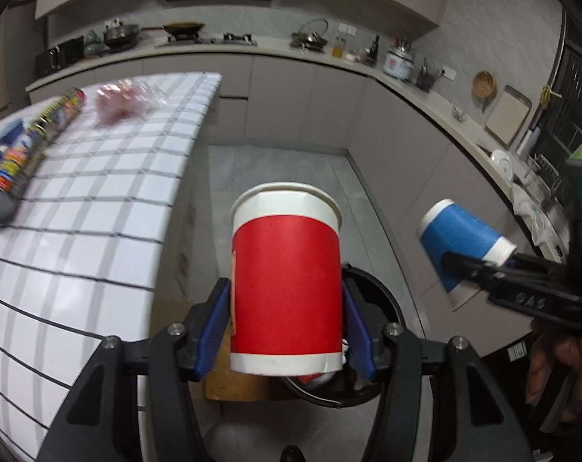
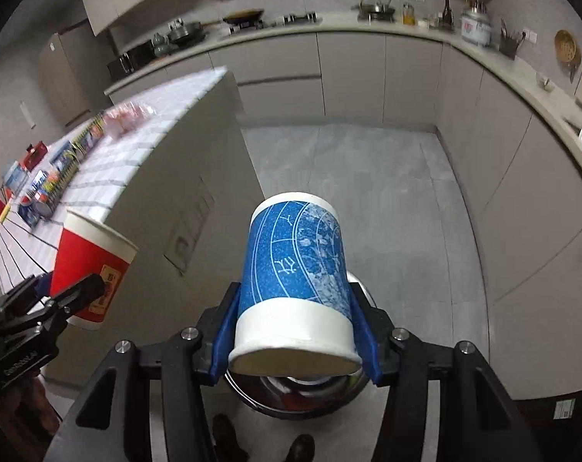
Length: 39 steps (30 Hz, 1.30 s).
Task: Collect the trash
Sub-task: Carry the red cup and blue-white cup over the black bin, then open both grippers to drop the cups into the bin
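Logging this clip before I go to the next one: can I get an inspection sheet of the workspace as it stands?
Surface: white tablecloth with dark grid lines on the table; grey floor beyond.
Job's things: red paper cup and blue paper cup, both held; a dark bin below the red cup, a shiny metal bin below the blue one.
Clutter: printed tube cans and a pink wrapper lying on the table.
Grippers: left hand-held gripper shut on the red paper cup; right hand-held gripper shut on the blue paper cup.
Cables: nothing seen.
Surroundings: kitchen counter with pans, kettle and rice cooker; shoes on the floor.
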Each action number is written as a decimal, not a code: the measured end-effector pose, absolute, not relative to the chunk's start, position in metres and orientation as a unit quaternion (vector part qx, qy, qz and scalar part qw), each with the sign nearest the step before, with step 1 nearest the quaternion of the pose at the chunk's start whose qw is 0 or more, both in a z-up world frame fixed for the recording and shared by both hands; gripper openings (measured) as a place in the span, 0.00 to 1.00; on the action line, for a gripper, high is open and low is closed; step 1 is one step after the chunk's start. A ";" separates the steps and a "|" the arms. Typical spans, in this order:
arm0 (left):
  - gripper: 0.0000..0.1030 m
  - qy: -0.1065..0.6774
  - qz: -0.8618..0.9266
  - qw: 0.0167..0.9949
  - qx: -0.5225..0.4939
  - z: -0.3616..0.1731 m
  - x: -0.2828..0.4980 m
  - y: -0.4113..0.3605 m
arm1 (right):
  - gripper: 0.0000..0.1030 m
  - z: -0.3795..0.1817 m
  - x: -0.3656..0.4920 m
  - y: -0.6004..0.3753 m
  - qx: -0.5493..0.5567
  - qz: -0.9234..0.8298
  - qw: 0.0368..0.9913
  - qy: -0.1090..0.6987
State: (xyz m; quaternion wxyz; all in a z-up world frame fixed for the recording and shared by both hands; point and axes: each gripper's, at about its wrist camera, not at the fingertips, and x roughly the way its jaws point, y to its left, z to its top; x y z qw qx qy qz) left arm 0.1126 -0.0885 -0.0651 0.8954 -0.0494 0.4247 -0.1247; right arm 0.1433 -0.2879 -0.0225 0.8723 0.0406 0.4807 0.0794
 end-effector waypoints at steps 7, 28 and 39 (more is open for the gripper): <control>0.56 0.463 -0.132 0.875 -0.051 -0.097 0.113 -0.116 | 0.54 -0.069 0.141 -0.302 0.034 0.089 0.852 0.516; 0.58 0.541 -0.132 0.829 -0.048 -0.163 0.125 -0.154 | 0.54 -0.167 0.146 -0.291 -0.122 0.214 0.795 0.554; 0.97 0.542 -0.084 0.835 -0.037 -0.162 0.128 -0.138 | 1.00 -0.175 0.148 -0.302 -0.150 0.211 0.797 0.545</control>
